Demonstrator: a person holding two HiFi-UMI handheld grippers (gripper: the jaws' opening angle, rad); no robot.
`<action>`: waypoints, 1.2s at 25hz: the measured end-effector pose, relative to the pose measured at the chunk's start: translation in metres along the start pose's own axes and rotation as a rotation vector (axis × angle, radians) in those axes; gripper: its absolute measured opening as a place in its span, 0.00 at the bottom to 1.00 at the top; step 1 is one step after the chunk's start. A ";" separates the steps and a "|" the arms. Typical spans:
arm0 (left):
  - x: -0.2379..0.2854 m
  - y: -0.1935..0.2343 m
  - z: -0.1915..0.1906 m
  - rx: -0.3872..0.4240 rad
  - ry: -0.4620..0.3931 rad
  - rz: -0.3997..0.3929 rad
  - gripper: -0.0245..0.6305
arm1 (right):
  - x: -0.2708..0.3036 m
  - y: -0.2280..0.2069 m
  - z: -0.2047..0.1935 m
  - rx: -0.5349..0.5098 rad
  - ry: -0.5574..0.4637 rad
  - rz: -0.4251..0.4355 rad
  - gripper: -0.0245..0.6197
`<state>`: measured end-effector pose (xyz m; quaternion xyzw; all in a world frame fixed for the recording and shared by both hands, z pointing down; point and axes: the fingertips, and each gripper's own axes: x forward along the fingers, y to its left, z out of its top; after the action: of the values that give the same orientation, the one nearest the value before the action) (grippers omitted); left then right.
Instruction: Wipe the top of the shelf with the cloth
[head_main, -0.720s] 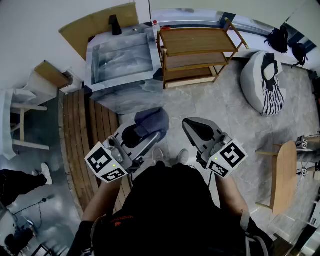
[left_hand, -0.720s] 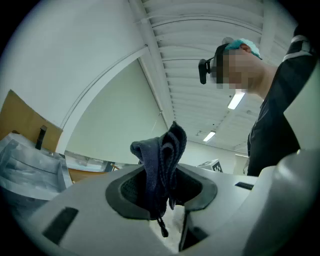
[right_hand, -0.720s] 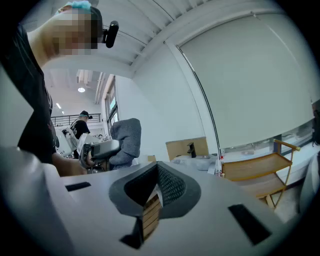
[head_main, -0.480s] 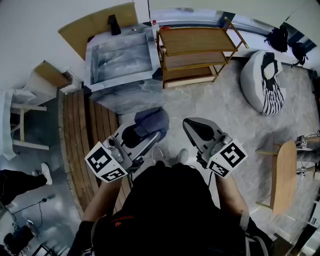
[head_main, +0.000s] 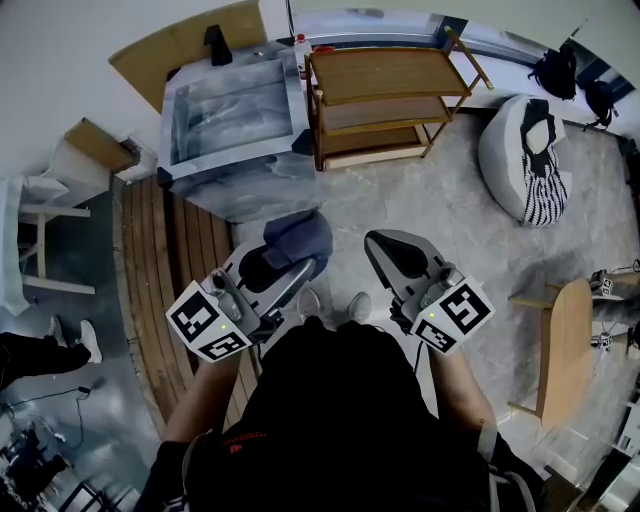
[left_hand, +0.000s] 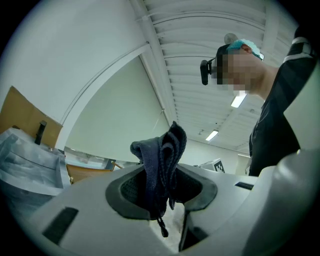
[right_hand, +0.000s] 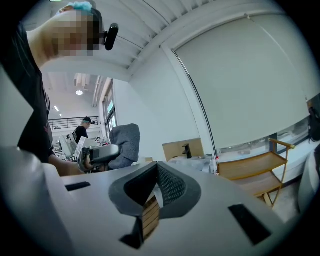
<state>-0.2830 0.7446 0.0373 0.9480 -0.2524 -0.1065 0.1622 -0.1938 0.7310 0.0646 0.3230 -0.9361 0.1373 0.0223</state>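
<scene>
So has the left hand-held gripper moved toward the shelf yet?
No. In the head view the left hand-held gripper, shut on the cloth, keeps the same gap from the shelf; only the whole view shifted slightly.

Head cam: on the person (head_main: 340, 420), aimed steeply down at the floor (head_main: 440, 210). Left gripper (head_main: 288, 258) and right gripper (head_main: 395, 255) sit close below it, the shelf (head_main: 385, 75) far off at the frame top.
Left gripper cam: just behind its own fingers (left_hand: 201, 188), pitched up at the wall (left_hand: 75, 65) and ceiling (left_hand: 200, 50). The cloth (left_hand: 162, 160) is very near, dead centre.
Right gripper cam: same mount behind its fingers (right_hand: 171, 186), pitched lower, facing across the room toward the shelf.
Overlap: head and right gripper views both catch the shelf and the left gripper. All three catch the cloth and the plastic-covered box (head_main: 235, 115).
</scene>
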 end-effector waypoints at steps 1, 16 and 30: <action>0.004 -0.003 -0.002 0.000 0.001 0.005 0.26 | -0.005 -0.003 -0.001 0.002 0.000 0.003 0.05; 0.083 -0.037 -0.045 -0.010 0.012 0.053 0.26 | -0.086 -0.069 -0.009 0.024 -0.003 0.014 0.05; 0.125 -0.026 -0.056 -0.026 0.025 0.076 0.26 | -0.098 -0.114 -0.008 0.043 -0.002 0.028 0.05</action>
<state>-0.1497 0.7161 0.0651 0.9367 -0.2849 -0.0914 0.1816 -0.0470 0.7060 0.0870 0.3105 -0.9374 0.1573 0.0125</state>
